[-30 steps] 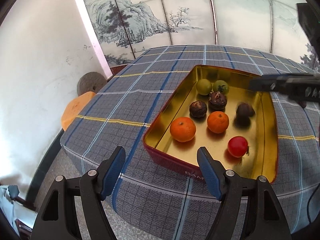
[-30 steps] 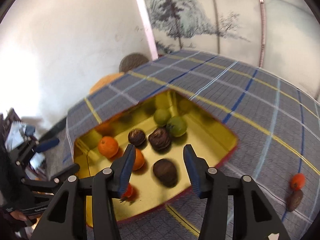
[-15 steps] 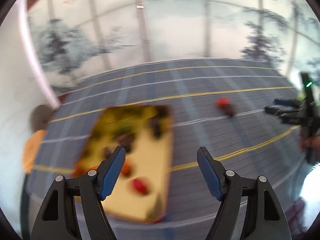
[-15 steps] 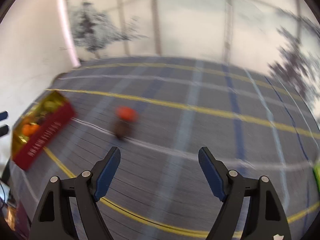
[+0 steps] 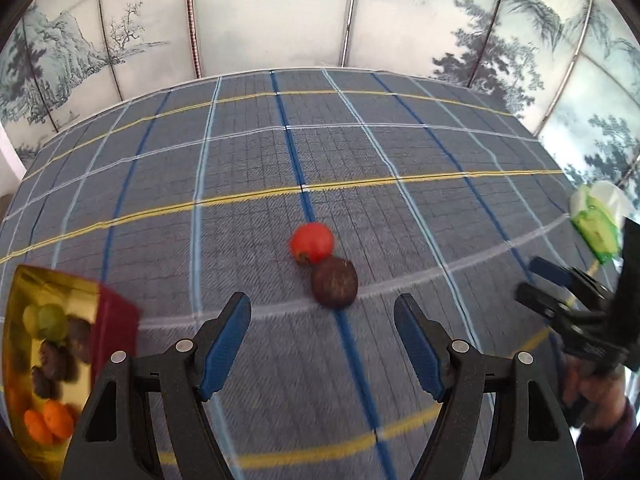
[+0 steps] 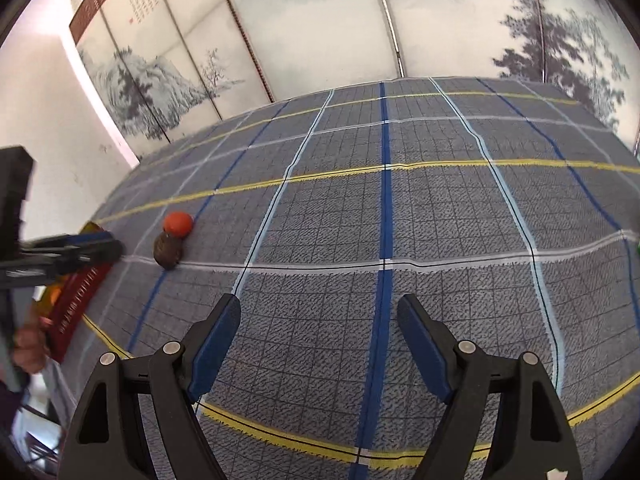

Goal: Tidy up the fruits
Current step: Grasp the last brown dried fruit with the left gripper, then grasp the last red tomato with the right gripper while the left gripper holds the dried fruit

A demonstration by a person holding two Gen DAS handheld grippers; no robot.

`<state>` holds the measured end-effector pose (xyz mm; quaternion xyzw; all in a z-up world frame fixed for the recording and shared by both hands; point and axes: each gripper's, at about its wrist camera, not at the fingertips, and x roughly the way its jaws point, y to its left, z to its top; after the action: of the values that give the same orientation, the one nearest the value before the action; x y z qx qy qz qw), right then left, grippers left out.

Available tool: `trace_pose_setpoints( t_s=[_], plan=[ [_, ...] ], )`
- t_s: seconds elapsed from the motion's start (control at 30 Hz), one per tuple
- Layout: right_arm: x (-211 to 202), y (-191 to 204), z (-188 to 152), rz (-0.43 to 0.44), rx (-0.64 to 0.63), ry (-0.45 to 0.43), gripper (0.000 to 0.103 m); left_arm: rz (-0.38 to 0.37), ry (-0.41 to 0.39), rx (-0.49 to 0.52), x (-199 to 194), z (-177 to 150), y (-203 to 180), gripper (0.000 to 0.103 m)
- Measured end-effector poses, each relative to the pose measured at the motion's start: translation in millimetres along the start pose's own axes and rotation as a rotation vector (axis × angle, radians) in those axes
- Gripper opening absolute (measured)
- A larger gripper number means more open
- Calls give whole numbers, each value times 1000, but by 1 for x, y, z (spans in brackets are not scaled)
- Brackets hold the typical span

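Left claw (image 5: 322, 346) hangs released over the checked worktop (image 5: 400, 152), nothing between its blue pads. Just ahead of it, slightly right of its centre line, lie the brown fruit (image 5: 334, 287) and, touching it on the far side, the red fruit (image 5: 311, 242). The gold tin (image 5: 116, 312) with the sorted fruit sits off to its left. Right claw (image 6: 320, 350) is likewise released and empty (the loose pair lies well off to its left). The step in hand looks like fetching these two strays. Next, I judge, the left claw must descend, straddle the brown fruit without knocking the red one away, then clench.
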<state>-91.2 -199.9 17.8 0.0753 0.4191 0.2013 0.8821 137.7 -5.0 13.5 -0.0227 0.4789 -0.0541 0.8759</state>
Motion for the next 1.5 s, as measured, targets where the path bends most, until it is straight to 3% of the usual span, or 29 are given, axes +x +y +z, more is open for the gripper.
trace_pose_setpoints(
  t_s=[0.27, 0.3, 0.33, 0.37, 0.43, 0.57, 0.73, 0.9, 1.13, 1.33, 1.43, 1.5],
  plan=[
    [-3, -2, -2, 50, 11, -21, 79, 30, 45, -43, 47, 5, -1, 73],
    [-4, -3, -1, 54, 13, -22, 79, 19, 53, -47, 53, 3, -1, 60],
    [-4, -3, -1, 58, 16, -23, 79, 17, 54, -46, 54, 2, -1, 38],
    [-4, -4, -1, 59, 17, -24, 79, 52, 31, -21, 52, 0, -3, 33],
    [-4, -4, -2, 61, 16, -24, 79, 29, 41, -28, 47, -4, -4, 33],
    [-3, 6, 0, 55, -35, -12, 79, 28, -16, -31, 11, -19, -5, 33],
    [10, 55, 16, 183, -161, 15, 79, -10, -49, -53, -34, -38, 2, 34],
    [51, 110, 41, 268, -302, 60, 79, -2, -55, -76, -64, -55, 13, 34],
    [110, 145, 58, 238, -387, 134, 76, 5, -96, -136, -102, -73, 41, 34],
    [135, 159, 60, 180, -421, 181, 54, 17, -122, -203, -123, -83, 68, 34],
    [139, 165, 60, 158, -432, 182, 33, 34, -135, -226, -131, -89, 81, 34],
    [136, 167, 59, 145, -440, 189, 32, 52, -143, -244, -137, -94, 90, 34]
  ],
)
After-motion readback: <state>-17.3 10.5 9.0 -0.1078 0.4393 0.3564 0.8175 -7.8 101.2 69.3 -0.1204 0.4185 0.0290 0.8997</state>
